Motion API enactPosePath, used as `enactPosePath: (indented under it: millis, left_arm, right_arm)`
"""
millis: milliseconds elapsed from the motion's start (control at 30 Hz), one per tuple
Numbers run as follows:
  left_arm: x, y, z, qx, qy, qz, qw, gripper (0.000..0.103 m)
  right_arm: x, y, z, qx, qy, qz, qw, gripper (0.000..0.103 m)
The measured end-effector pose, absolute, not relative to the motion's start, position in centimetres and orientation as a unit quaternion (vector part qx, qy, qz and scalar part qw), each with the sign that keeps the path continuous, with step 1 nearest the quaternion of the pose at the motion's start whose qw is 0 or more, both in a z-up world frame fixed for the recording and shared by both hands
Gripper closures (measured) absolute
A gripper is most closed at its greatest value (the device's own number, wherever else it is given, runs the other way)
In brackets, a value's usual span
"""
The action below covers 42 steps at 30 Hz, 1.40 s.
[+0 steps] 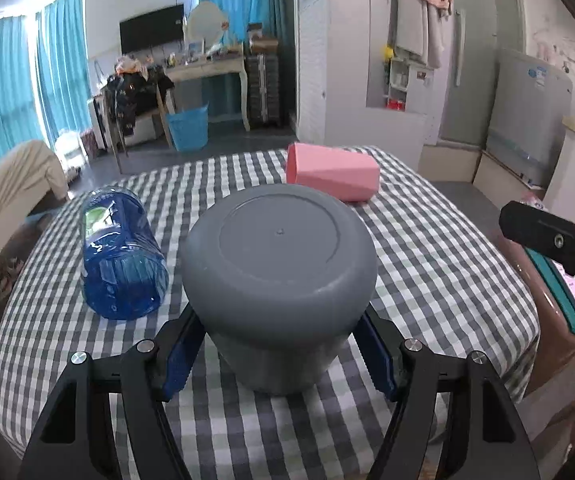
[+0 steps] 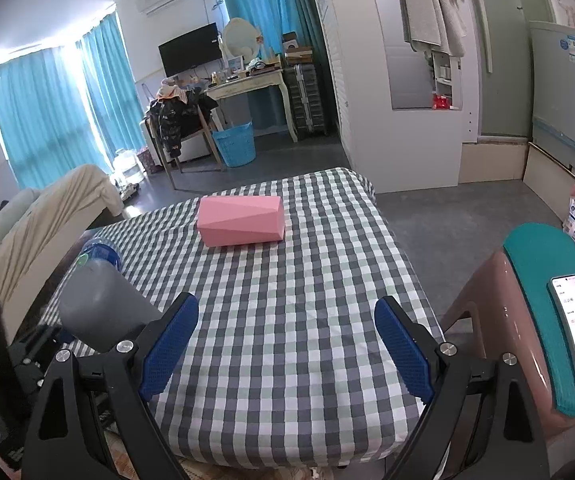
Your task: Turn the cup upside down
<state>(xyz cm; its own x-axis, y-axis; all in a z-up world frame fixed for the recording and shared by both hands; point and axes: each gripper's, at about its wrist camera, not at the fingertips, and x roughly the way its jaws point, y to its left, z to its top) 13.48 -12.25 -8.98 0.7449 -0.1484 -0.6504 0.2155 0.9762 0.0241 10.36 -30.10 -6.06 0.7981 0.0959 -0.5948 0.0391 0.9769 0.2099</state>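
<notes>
Left gripper [image 1: 277, 354] clamps the grey cup [image 1: 279, 276] at frame centre, base up, over the checked tablecloth [image 1: 427, 248]. Right gripper [image 2: 287, 344] jaws spread, holding nothing; pink cup [image 2: 241, 220] lies sideways mid-frame beyond.

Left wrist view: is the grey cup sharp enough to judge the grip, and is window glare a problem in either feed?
Left wrist view: the grey plastic cup is sharp, base toward the camera, evenly lit; fisheye bends the checked tablecloth edges. Right wrist view: the window blows out behind the teal curtains, but the pink faceted cup stays crisp.
</notes>
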Motion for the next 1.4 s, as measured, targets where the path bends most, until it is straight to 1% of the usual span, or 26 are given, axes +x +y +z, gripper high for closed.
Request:
enactPosePath:
  millis: [133, 233, 267, 300, 500, 633, 800, 900, 1133, 1400]
  left_arm:
    - [13.3, -12.4, -8.9, 0.057, 0.343, -0.1, 0.932, 0.031]
    - [12.9, -12.8, -8.7, 0.061, 0.334, -0.099, 0.935, 0.028]
    - [12.7, -12.9, -8.6, 0.066, 0.327, -0.095, 0.938, 0.021]
    - [12.4, -13.1, -8.3, 0.075, 0.314, -0.09, 0.942, 0.016]
    - [11.3, -13.4, -5.8, 0.08, 0.265, -0.094, 0.956, 0.016]
    - [10.2, -12.7, -2.9, 0.068, 0.223, -0.092, 0.968, 0.016]
    - [6.9, -10.7, 1.0, 0.038, 0.163, -0.091, 0.982, 0.016]
    - [5.2, -8.9, 2.3, 0.015, 0.155, -0.081, 0.984, 0.015]
    - [1.6, -4.9, 2.2, -0.028, 0.156, -0.062, 0.985, 0.015]
    - [-1.5, -1.9, -0.7, -0.031, 0.173, -0.058, 0.983, 0.015]
  right_arm:
    - [10.4, -29.8, -5.9, 0.102, 0.317, 0.015, 0.943, 0.013]
    - [10.4, -29.7, -5.8, 0.102, 0.317, 0.017, 0.943, 0.013]
    - [10.3, -29.7, -5.7, 0.102, 0.317, 0.017, 0.943, 0.013]
    - [10.2, -29.5, -5.7, 0.101, 0.316, 0.017, 0.943, 0.013]
    - [9.1, -29.3, -4.7, 0.098, 0.301, 0.012, 0.949, 0.013]
    - [7.9, -29.3, -3.4, 0.099, 0.278, 0.014, 0.955, 0.013]
    - [5.7, -28.9, -1.5, 0.093, 0.245, 0.016, 0.965, 0.013]
    - [4.4, -28.1, -0.4, 0.082, 0.234, 0.022, 0.968, 0.013]
    - [1.0, -24.6, 1.3, 0.042, 0.217, 0.039, 0.974, 0.013]
    - [-2.4, -20.3, -0.6, 0.017, 0.218, 0.053, 0.974, 0.013]
